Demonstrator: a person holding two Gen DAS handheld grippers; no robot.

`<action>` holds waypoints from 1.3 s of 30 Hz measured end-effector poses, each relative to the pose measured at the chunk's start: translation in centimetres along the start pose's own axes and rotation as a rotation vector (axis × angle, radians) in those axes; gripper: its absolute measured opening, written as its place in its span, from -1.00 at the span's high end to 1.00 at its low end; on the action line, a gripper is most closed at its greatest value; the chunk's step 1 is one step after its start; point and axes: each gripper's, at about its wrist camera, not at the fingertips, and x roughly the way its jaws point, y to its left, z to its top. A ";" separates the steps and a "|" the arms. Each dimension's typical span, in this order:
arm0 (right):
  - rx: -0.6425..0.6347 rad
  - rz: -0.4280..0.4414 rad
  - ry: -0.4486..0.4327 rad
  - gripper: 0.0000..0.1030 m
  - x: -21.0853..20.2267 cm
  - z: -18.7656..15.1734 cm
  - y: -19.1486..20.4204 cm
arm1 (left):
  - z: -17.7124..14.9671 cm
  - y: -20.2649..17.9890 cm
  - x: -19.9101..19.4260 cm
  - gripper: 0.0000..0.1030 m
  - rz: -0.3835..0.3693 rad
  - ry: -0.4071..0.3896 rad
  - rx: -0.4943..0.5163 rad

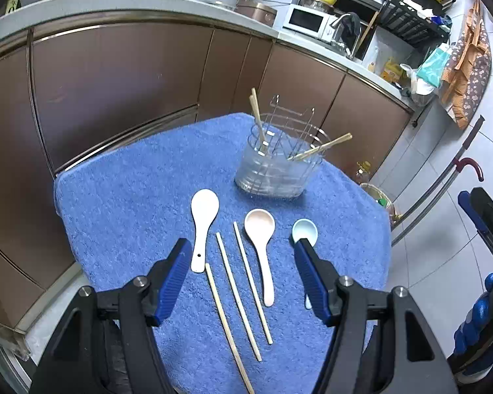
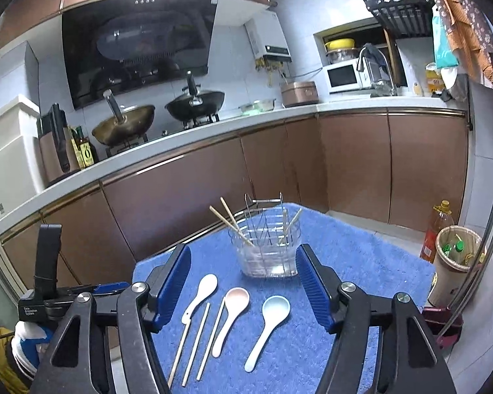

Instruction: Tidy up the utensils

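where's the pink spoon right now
The pink spoon lies flat on the blue towel, between the loose chopsticks and the light blue spoon, in front of the clear utensil holder.

A rough, matt blue terry towel (image 1: 121, 197) fills the middle of both views. On it, below the centre of the frame, lie three smooth, softly glossy spoons: a white spoon (image 1: 203, 226), a pinkish spoon (image 1: 261, 246) and a pale blue spoon (image 2: 269, 317), which look like ceramic or plastic; which one I cannot tell. Beside them, the three loose chopsticks (image 1: 238, 295) look like matt, pale wood. Above the centre, the utensil holder (image 1: 276, 164) is clear glossy plastic around a shiny metal wire rack. The finger pads (image 1: 172, 282) at the lower edge are ribbed matt blue, on matt black frames with bright metal bolts. The cabinet doors (image 2: 355, 167) behind are glossy brown.
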 end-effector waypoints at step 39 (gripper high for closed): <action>0.031 0.008 0.210 -0.24 7.2 -3.6 -1.8 | -2.3 2.6 7.6 -0.22 -0.002 0.210 -0.061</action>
